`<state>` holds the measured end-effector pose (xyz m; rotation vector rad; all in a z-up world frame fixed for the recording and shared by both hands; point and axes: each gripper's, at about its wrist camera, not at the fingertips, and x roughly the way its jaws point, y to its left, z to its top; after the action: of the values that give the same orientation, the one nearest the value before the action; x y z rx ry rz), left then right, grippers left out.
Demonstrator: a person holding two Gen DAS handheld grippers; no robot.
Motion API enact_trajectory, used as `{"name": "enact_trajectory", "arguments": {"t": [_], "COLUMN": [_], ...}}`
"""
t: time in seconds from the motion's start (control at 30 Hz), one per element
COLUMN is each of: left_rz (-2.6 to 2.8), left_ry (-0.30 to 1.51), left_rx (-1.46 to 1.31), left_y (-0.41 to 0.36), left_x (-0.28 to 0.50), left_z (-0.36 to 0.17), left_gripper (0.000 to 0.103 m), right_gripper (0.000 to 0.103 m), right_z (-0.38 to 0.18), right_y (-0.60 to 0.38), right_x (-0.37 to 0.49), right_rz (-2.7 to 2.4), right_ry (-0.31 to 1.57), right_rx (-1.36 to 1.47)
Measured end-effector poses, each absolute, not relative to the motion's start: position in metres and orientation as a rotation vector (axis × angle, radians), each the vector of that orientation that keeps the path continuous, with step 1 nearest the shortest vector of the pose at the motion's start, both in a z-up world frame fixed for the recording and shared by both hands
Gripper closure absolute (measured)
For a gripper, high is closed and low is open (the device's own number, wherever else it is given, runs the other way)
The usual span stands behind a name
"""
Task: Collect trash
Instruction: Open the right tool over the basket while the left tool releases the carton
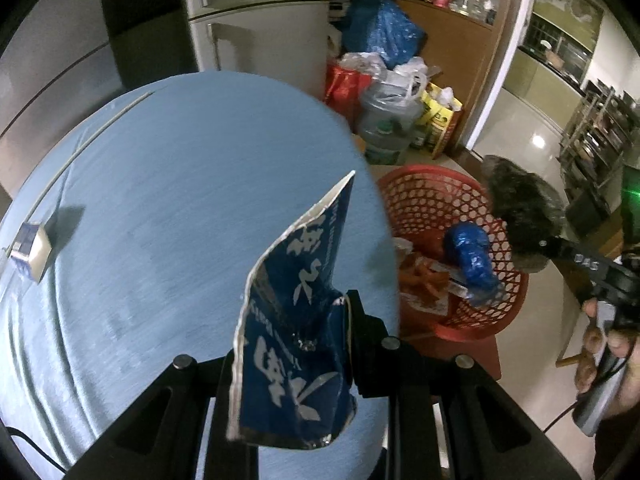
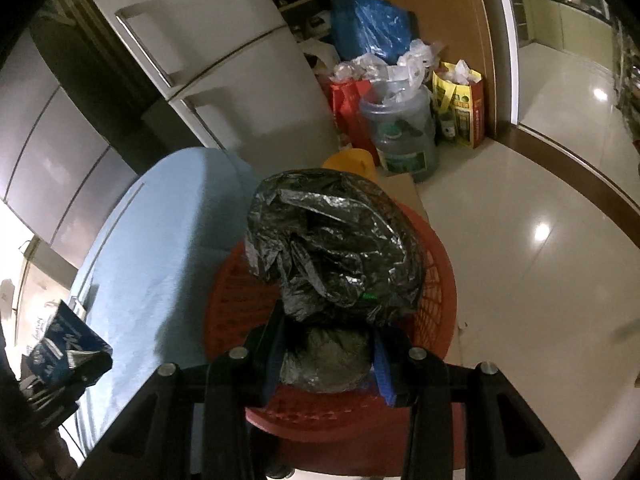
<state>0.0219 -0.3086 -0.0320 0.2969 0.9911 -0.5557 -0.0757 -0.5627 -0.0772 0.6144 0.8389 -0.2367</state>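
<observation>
**Two pieces in hand, basket partly filled**

The red basket (image 1: pixel 460 240) beside the blue counter (image 1: pixel 180 200) already holds a blue bundle (image 1: pixel 474 262) and an orange wrapper (image 1: pixel 424 280). The left gripper (image 1: pixel 296 344) has its jaws clamped on a blue wrapper (image 1: pixel 296 304) above the counter, short of the basket. The right gripper (image 2: pixel 326 356) pinches a black bag (image 2: pixel 336 248) right over the basket, seemingly ready to drop. A small box (image 1: pixel 32 250) remains on the counter.
</observation>
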Motion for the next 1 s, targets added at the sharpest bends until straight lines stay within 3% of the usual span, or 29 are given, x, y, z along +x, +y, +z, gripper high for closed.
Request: {"name": "enact_trajectory", "arguments": {"t": [0.13,0.23,1.0], "left_rz": [-0.577,-0.595,-0.798], "left_ry": [0.993,0.994,1.110], "left_rx": [0.308,0.313,0.390], "left_y": [-0.322,-0.331,-0.439], "left_x": [0.023,0.023,0.010], "left_z": [-0.032,-0.033,-0.069], "left_gripper": [0.081,0.081,0.080], "right_gripper": [0.059,0.031,0.030], "right_z": [-0.091,-0.101,-0.087], "right_y": [-0.569,-0.576,-0.599], "right_x": [-0.065,-0.060,-0.112], "right_rz": [-0.249,-0.233,-0.294], "right_ry": [0.876,0.890,0.805], "right_rx": [0.628,0.675,0.765]}}
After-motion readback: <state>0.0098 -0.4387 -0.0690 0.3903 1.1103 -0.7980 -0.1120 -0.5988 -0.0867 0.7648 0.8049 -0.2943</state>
